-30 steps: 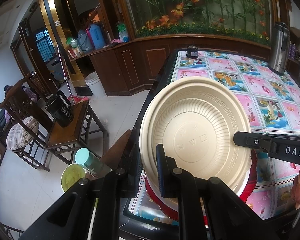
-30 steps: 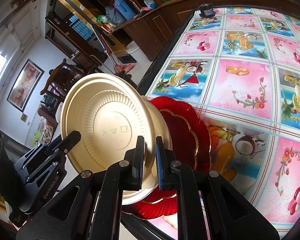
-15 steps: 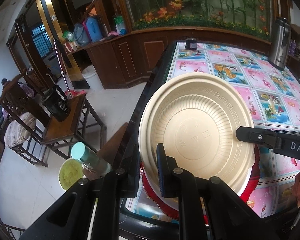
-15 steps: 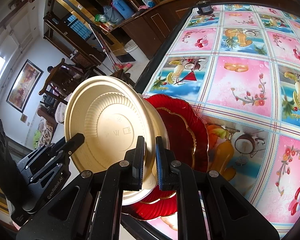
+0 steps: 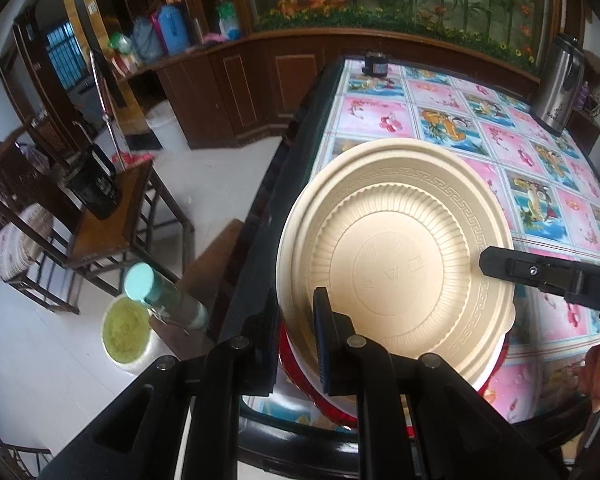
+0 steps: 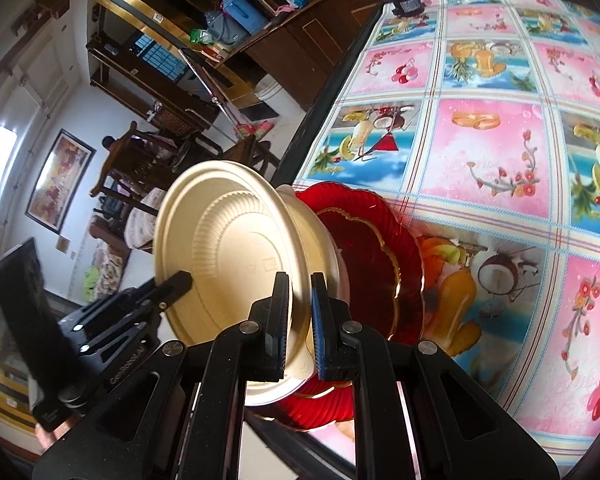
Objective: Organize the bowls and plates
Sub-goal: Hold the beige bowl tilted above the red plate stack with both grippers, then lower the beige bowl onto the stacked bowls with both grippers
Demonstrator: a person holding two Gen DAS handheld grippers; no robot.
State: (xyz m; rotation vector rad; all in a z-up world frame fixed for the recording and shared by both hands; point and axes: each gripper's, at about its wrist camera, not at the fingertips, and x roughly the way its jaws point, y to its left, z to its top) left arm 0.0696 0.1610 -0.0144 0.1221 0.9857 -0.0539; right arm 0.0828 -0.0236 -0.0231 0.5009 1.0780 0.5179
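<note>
A beige ribbed plate [image 5: 396, 248] is held tilted above a stack at the table's near left corner, with its stamped underside facing both cameras. My left gripper [image 5: 296, 320] is shut on its near rim. My right gripper [image 6: 300, 312] is shut on the rim of the same beige plate [image 6: 228, 240], and its finger also shows on the plate's right side in the left wrist view. Under it lie another pale dish [image 6: 328, 252] and red gold-edged plates [image 6: 372, 264]. The stack's lower part is hidden.
The table [image 5: 440, 120] has a pink and blue patterned cloth and a dark edge [image 5: 276, 208] beside the stack. A steel flask [image 5: 560, 84] and a small dark object [image 5: 375, 65] stand at the far end. To the left are open floor, a wooden side table [image 5: 108, 236] and a teal-capped bottle [image 5: 156, 292].
The beige plate has tipped a little steeper over the stack, and the left wrist view has shifted slightly. Both grippers keep their hold on its rim.
</note>
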